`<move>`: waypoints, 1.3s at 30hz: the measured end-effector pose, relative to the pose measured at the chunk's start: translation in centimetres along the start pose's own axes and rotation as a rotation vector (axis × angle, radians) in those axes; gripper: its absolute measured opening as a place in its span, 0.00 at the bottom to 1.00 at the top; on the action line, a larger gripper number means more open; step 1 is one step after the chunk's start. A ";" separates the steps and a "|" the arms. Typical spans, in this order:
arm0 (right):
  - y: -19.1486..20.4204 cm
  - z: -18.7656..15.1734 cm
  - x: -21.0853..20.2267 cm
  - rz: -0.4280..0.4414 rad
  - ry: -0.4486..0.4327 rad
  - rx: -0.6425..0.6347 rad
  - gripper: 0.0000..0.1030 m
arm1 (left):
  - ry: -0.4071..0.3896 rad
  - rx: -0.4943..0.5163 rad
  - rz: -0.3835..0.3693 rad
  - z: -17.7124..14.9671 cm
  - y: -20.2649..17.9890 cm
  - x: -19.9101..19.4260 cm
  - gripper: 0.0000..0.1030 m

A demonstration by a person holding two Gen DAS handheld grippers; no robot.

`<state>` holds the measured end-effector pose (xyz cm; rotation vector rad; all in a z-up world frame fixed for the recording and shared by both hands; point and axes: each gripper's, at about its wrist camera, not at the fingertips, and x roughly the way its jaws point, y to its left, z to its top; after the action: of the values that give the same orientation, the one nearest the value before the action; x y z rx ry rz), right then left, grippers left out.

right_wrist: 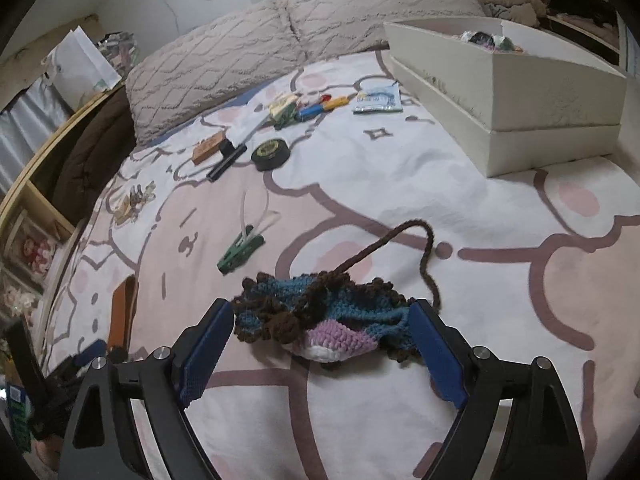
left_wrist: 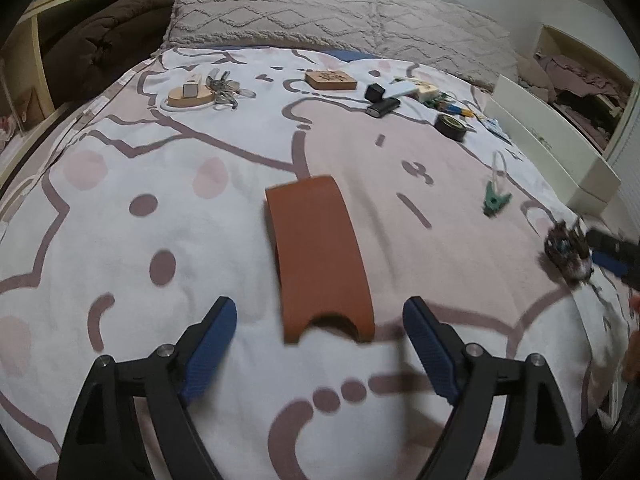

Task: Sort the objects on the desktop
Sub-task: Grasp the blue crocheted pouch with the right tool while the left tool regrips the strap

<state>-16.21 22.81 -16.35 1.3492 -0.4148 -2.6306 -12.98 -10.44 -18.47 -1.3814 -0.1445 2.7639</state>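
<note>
An orange-brown leather case (left_wrist: 316, 248) lies flat on the patterned bedsheet (left_wrist: 140, 264). My left gripper (left_wrist: 320, 304) stands open over its near end, and neither pad touches it. In the right wrist view a crocheted pouch (right_wrist: 320, 320) in blue, brown and lilac rests on the sheet with its brown cord trailing away. It lies between the wide-open fingers of my right gripper (right_wrist: 320, 308), filling the gap without being squeezed. The pouch (left_wrist: 568, 252) also shows at the right edge of the left wrist view, and the case (right_wrist: 120, 312) at the left of the right wrist view.
A white box (right_wrist: 520, 92) stands open at the far right of the bed. A green clip (right_wrist: 240, 250), a black tape roll (right_wrist: 272, 154), a wooden block (left_wrist: 330, 80), keys (left_wrist: 224, 90) and other small items lie further back. Pillows (left_wrist: 280, 8) line the head end.
</note>
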 end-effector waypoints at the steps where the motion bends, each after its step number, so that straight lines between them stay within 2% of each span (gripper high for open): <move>1: 0.1 -0.1 0.3 -0.004 0.004 -0.002 0.86 | -0.004 -0.007 0.003 0.3 0.0 0.1 0.83; 7: -0.1 -0.6 2.1 -0.066 0.048 0.002 0.86 | -0.007 -0.071 0.008 2.1 0.3 2.0 0.83; 11: -0.7 -1.1 2.6 -0.061 0.040 -0.006 0.86 | -0.006 -0.075 0.038 2.1 0.3 3.4 0.84; 14: -0.9 -1.4 2.7 -0.060 0.022 -0.020 0.86 | -0.006 -0.044 0.060 1.9 -0.2 3.8 0.88; 18: -0.5 -1.9 2.7 -0.085 -0.014 -0.034 0.86 | 0.019 -0.040 0.045 2.1 -0.2 4.3 0.98; 20: -0.4 -2.1 2.6 -0.093 -0.031 -0.037 0.86 | 0.021 -0.032 0.050 2.1 -0.4 4.4 0.99; 22: -0.5 -2.3 2.4 -0.109 -0.047 -0.041 0.71 | 0.015 -0.027 0.058 2.0 -0.6 4.4 0.99; 25: -0.6 -2.5 2.3 -0.120 -0.055 -0.051 0.56 | 0.009 -0.025 0.068 1.9 -0.7 4.4 0.99; 26: -0.6 -2.5 2.3 -0.119 -0.056 -0.055 0.55 | 0.006 -0.025 0.070 1.9 -0.7 4.3 0.99; 28: -0.4 -2.6 2.3 -0.118 -0.060 -0.064 0.48 | -0.005 -0.031 0.082 1.9 -0.7 4.2 0.93; 29: -0.4 -2.7 2.3 -0.118 -0.063 -0.067 0.47 | -0.013 -0.038 0.090 1.8 -0.6 4.1 0.91; 34: -0.5 -2.8 2.3 -0.104 -0.072 -0.061 0.47 | -0.058 -0.089 0.127 1.5 0.4 3.4 0.63; 38: -0.6 -2.9 2.3 -0.097 -0.077 -0.059 0.47 | -0.077 -0.114 0.138 1.3 0.8 3.0 0.49; 39: -0.6 -3.0 2.3 -0.095 -0.078 -0.058 0.47 | -0.080 -0.115 0.143 1.3 0.8 2.9 0.43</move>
<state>-15.11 22.25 -19.92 1.2825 -0.2881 -2.7567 -15.79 -11.07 -20.11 -1.3563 -0.2192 2.9742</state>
